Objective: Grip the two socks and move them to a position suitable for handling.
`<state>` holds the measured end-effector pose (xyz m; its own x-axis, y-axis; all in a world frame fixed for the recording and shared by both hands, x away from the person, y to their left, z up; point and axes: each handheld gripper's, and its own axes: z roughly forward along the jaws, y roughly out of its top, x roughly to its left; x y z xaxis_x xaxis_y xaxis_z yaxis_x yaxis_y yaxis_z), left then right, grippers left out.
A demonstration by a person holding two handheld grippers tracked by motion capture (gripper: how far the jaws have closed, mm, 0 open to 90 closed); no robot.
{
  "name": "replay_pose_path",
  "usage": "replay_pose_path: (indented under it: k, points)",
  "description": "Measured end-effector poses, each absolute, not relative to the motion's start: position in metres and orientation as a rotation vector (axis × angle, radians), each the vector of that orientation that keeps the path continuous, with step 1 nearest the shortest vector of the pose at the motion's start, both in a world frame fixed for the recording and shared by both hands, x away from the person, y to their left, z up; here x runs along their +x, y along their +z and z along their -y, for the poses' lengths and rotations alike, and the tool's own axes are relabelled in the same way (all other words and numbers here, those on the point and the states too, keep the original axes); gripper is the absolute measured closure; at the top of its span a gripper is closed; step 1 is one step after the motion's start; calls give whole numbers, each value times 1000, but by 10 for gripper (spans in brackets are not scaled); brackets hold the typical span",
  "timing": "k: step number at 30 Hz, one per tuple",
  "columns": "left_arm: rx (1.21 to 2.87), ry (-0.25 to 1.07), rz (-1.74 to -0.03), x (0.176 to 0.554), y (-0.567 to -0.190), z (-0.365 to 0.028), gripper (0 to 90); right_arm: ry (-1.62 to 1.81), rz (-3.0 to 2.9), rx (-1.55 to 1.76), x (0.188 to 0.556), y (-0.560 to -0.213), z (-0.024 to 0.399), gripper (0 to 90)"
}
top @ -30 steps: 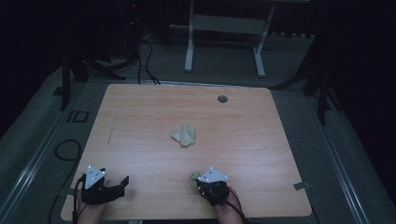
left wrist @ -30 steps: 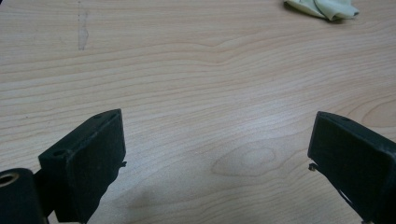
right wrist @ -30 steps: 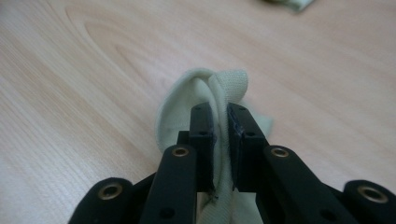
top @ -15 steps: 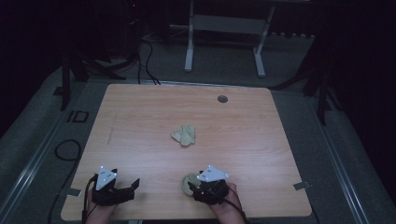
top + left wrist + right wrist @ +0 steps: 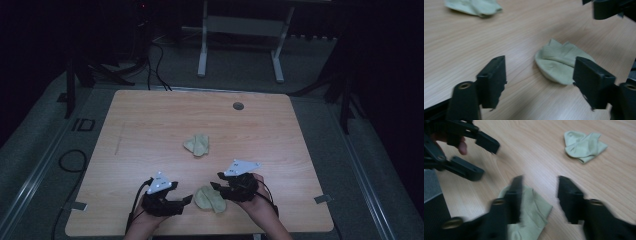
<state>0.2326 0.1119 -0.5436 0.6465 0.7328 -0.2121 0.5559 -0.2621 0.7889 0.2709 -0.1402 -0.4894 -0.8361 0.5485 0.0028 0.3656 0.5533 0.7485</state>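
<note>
Two pale green socks lie on the wooden table [image 5: 150, 125]. One sock [image 5: 197, 145] is crumpled at the middle. The other sock [image 5: 210, 198] lies flat near the front edge, between my grippers. My left gripper [image 5: 182, 204] points right at it. In the left gripper view its jaws [image 5: 539, 75] have just been closing but stand open, with the sock [image 5: 560, 63] on the table just beyond them. My right gripper [image 5: 218, 182] hovers at the sock's right. Its jaws [image 5: 540, 182] have also just been closing. They are open, one over the sock [image 5: 531, 210], with bare table between them.
A round grey grommet [image 5: 238, 106] sits near the table's far edge. Beyond it stands a white metal frame [image 5: 240, 30] on the dark floor. Cables [image 5: 70, 160] lie at the left. The far sock shows in both gripper views [image 5: 474, 6] [image 5: 584, 145].
The left gripper has slid right toward the front sock. That sock has come into sight beside the right gripper, which has lifted a little.
</note>
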Motion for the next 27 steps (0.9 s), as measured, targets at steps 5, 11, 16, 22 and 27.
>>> replay_pose_path:
  k: [5, 11, 16, 22, 27]
  points:
    - [2032, 217, -1024, 246, -557, -92, 436, 1042, -2651, 745, 276, -515, 129, 681]
    - [2084, 193, -1009, 250, -564, -85, 605, 956, -2717, 754, 281, -540, 124, 670]
    - [2089, 185, -1009, 251, -566, -83, 733, 913, -2742, 758, 281, -550, 123, 681]
    - [2094, 184, -1020, 251, -567, -82, 878, 917, -2762, 737, 280, -550, 121, 825]
    - [2118, 210, -1018, 250, -568, -79, 884, 924, -2736, 732, 276, -542, 122, 846]
